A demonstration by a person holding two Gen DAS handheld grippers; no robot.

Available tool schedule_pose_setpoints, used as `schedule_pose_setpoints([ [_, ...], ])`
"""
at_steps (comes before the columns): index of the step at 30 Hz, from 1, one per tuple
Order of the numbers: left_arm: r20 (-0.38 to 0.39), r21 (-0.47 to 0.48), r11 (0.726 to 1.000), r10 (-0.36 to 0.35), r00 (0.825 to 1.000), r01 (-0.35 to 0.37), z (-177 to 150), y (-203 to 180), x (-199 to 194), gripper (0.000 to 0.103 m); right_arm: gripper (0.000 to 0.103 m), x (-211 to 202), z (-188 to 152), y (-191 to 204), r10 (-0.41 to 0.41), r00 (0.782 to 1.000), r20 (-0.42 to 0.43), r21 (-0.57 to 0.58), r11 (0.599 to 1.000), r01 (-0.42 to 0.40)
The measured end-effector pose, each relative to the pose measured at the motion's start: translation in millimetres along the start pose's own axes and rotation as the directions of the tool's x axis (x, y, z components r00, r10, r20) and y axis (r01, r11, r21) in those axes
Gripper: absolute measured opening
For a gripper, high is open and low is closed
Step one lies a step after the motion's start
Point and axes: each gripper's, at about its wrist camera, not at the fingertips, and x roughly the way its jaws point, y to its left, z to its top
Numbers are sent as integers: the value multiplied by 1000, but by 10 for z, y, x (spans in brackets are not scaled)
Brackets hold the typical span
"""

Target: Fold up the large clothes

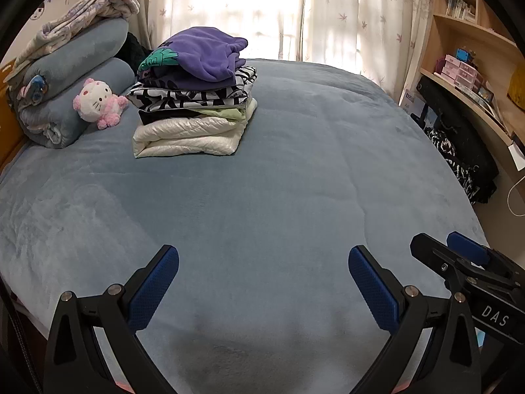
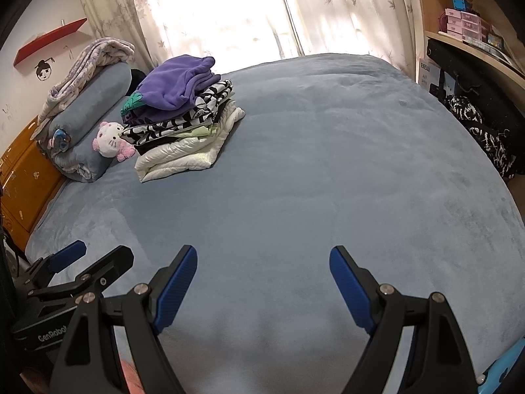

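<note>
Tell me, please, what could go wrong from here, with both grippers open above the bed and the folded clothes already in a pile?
1. The clothes pile is tall, and the purple garment on top lies bunched and looks likely to slide off if the bed is pressed.
2. The plush toy sits close beside the pile and could be swept along.
3. The left gripper and right gripper hang close side by side and might collide.

Bed (image 1: pixel 295 164) with folded clothes pile (image 1: pixel 193 98)
</note>
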Motion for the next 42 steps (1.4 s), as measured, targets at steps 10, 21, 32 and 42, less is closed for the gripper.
schedule_pose_setpoints([
  [10,-6,12,1000,8,1000,-8,-5,-3,35,102,83,28,2,15,-9,1000,-10,-5,1000,9],
  [21,14,38,999,23,1000,-23,3,10,2,102,83,25,0,14,-13,1000,-7,-5,1000,13],
  [32,9,42,999,22,1000,-23,-4,34,-18,102,83,19,-7,15,-13,1000,-7,-5,1000,13],
  [42,4,40,999,20,1000,-20,-25,46,-40,102,83,9,-31,27,-15,1000,-7,-6,1000,15],
])
